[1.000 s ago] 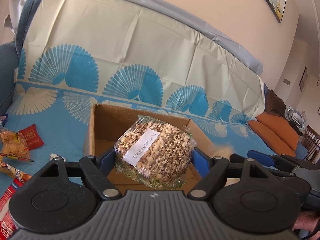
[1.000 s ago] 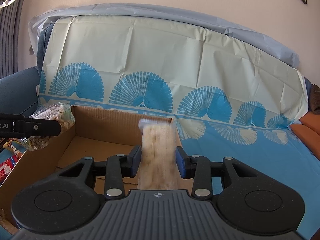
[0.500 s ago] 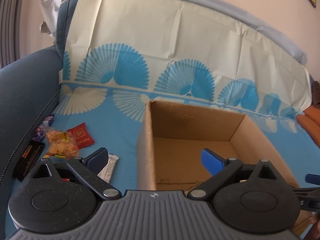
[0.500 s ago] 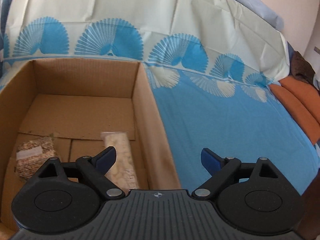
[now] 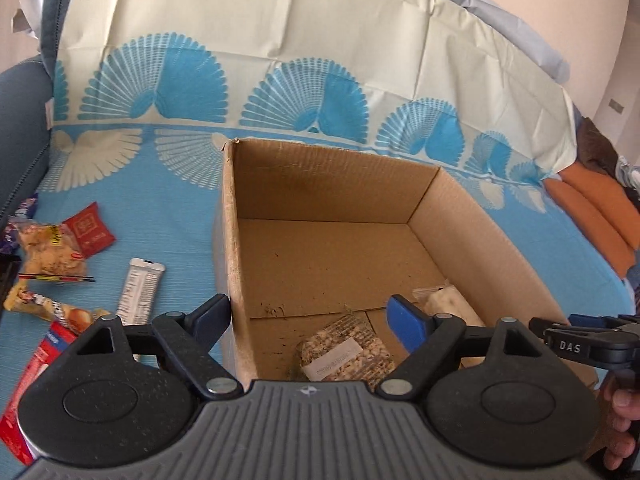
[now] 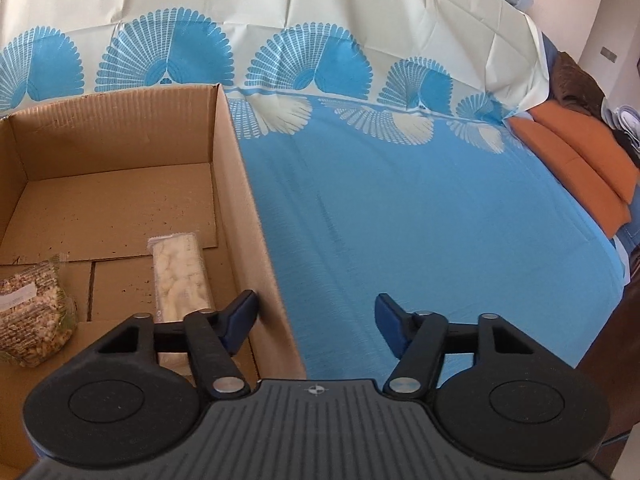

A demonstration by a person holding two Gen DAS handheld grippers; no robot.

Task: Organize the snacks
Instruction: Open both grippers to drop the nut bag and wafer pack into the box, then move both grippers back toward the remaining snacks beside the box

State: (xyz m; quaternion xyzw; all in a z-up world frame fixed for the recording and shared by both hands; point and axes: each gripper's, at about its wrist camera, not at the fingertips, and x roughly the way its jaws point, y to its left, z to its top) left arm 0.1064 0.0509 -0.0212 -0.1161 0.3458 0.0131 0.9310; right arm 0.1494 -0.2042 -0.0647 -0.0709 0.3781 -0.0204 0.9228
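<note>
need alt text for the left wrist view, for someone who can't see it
An open cardboard box sits on a blue patterned cloth, with a nut bag and a pale bar on its floor. The left gripper hangs over the box's left wall with nothing between its closing jaws. More snacks lie on the cloth left of the box.

A sofa draped in a blue-and-cream fan-patterned cover [image 5: 168, 208] carries an open cardboard box [image 5: 492, 240] at its middle. To the box's left, loose snacks lie directly on the cover: a white bar wrapper [image 5: 140, 284] nearest the box, a red packet [image 5: 90, 230], a clear bag of yellow snacks [image 5: 48, 254] and a red-and-white pack [image 5: 28, 392]. Orange cushions [image 6: 580, 168] sit at the far right.
</note>
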